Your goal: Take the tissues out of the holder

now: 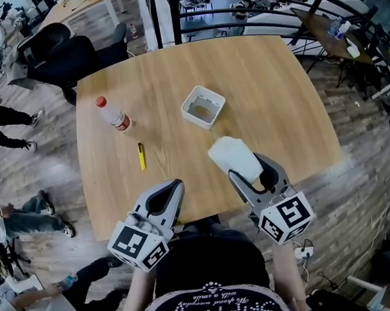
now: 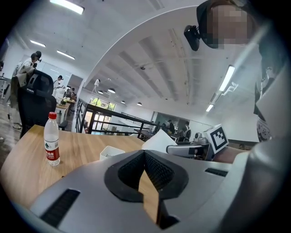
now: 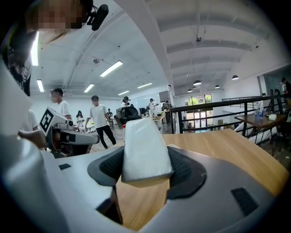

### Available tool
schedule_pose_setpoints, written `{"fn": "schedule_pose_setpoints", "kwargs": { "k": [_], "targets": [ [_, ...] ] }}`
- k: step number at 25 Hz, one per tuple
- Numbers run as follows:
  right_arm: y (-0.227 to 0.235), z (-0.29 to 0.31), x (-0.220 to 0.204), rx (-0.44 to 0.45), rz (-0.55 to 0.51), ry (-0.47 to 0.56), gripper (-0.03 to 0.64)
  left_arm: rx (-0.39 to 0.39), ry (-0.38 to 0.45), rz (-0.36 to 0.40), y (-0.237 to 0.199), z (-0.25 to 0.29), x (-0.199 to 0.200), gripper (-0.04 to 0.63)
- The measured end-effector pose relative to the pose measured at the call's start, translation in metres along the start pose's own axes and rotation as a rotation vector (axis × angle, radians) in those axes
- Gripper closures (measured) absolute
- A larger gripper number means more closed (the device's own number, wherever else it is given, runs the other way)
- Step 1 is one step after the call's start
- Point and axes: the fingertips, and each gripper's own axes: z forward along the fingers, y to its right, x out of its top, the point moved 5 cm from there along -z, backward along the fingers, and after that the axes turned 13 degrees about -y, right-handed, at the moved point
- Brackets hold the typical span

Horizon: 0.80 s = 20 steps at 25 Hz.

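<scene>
A white pack of tissues (image 1: 234,157) (image 3: 143,148) is clamped between the jaws of my right gripper (image 1: 246,173) (image 3: 145,170), held above the table near its front edge. The white square holder (image 1: 203,106) (image 2: 111,152) stands apart from it toward the table's middle, and its inside looks bare. My left gripper (image 1: 174,188) (image 2: 146,169) is shut with nothing in it, low over the table's near edge, left of the right gripper. In the left gripper view the tissue pack (image 2: 159,141) shows beside the right gripper's marker cube.
A plastic water bottle (image 1: 112,113) (image 2: 52,144) with a red cap lies or stands left of the holder. A yellow pen (image 1: 141,156) lies on the wooden table (image 1: 276,96). Black office chairs (image 1: 61,54) stand off the far left corner; people are around the room.
</scene>
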Motion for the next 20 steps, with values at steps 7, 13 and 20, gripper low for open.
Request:
{"fn": "schedule_pose_setpoints", "kwargs": {
  "k": [7, 13, 20],
  "targets": [
    [-0.019, -0.01, -0.015, 0.015, 0.063, -0.008, 0.342, 0.031, 0.012, -0.008, -0.016, -0.012, 0.001, 0.59],
    [-0.031, -0.012, -0.028, 0.041, 0.097, -0.033, 0.342, 0.065, 0.022, -0.015, -0.026, -0.026, 0.005, 0.589],
    [-0.04, -0.014, -0.039, 0.054, 0.115, -0.05, 0.342, 0.098, 0.025, -0.024, -0.034, -0.036, 0.003, 0.59]
  ]
}}
